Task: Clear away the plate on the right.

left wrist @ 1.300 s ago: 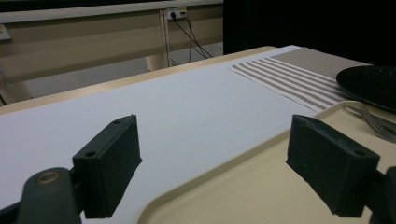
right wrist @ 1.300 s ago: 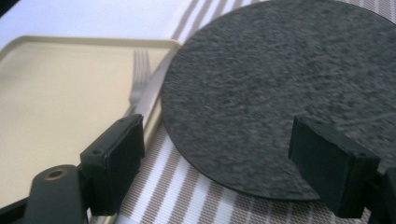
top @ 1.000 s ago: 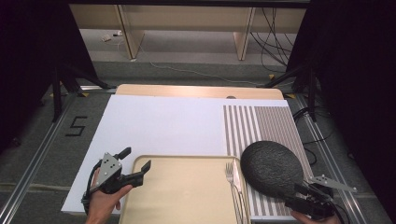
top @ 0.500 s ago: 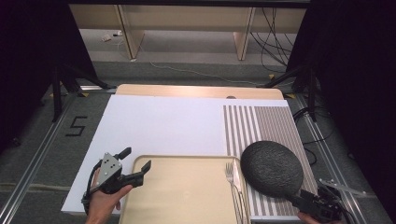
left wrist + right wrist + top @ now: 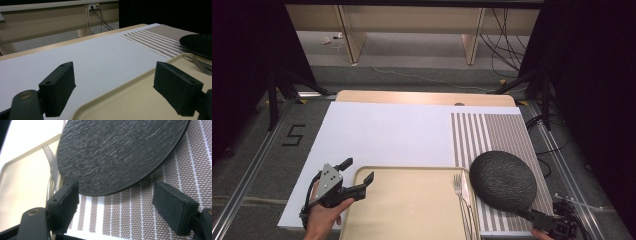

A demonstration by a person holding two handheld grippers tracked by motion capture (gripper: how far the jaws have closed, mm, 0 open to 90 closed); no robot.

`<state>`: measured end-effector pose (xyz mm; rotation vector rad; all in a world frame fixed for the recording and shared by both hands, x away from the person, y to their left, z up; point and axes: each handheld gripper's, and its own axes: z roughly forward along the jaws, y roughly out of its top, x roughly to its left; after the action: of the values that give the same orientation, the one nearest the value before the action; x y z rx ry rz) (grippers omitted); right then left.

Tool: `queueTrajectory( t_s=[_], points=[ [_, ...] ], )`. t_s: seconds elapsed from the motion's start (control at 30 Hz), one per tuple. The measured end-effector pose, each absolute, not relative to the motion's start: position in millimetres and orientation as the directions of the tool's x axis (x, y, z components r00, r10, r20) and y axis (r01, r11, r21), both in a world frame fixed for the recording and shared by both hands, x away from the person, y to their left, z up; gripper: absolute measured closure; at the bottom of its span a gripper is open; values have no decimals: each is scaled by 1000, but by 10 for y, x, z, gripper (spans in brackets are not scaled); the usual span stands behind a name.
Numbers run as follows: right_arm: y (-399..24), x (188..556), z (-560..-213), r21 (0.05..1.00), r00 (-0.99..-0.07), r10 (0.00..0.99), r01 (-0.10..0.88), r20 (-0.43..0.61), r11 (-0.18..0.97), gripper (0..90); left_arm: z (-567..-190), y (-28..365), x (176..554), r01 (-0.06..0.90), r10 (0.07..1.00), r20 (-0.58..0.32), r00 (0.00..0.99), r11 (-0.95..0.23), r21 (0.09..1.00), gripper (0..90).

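Observation:
A dark slate plate (image 5: 503, 181) lies on the striped placemat (image 5: 492, 132), its left edge over the fork (image 5: 457, 186) and the right rim of the beige tray (image 5: 412, 205). My right gripper (image 5: 542, 219) sits at the plate's near right edge. In the right gripper view it (image 5: 115, 202) is open, with the plate (image 5: 120, 152) just beyond its jaws. My left gripper (image 5: 358, 171) is open at the tray's far left corner. In the left gripper view it (image 5: 117, 82) straddles the tray rim (image 5: 120, 87), one jaw over the white sheet and one over the tray.
A knife (image 5: 465, 192) lies beside the fork on the tray's right side. A white sheet (image 5: 387, 135) covers most of the wooden table (image 5: 422, 97). Dark stands and cables are on the floor beyond. A hand (image 5: 324, 220) holds the left gripper.
My right gripper has drawn back toward the near right corner, away from the plate. The plate and the left gripper stay where they were.

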<state>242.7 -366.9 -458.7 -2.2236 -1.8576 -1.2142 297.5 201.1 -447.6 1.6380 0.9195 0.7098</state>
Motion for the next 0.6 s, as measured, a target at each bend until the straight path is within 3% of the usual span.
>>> queueTrajectory(
  t_s=[0.53,0.6],
  points=[
    [-3695,2528,-4668,362,74,752,843,655,-399,261,-4472,2004,2973,209,851,-4,525,-125,970,170],
    [-3709,2539,-4703,389,53,756,832,653,-395,264,-4474,2002,2973,210,851,-4,526,-125,970,170]
  ],
)
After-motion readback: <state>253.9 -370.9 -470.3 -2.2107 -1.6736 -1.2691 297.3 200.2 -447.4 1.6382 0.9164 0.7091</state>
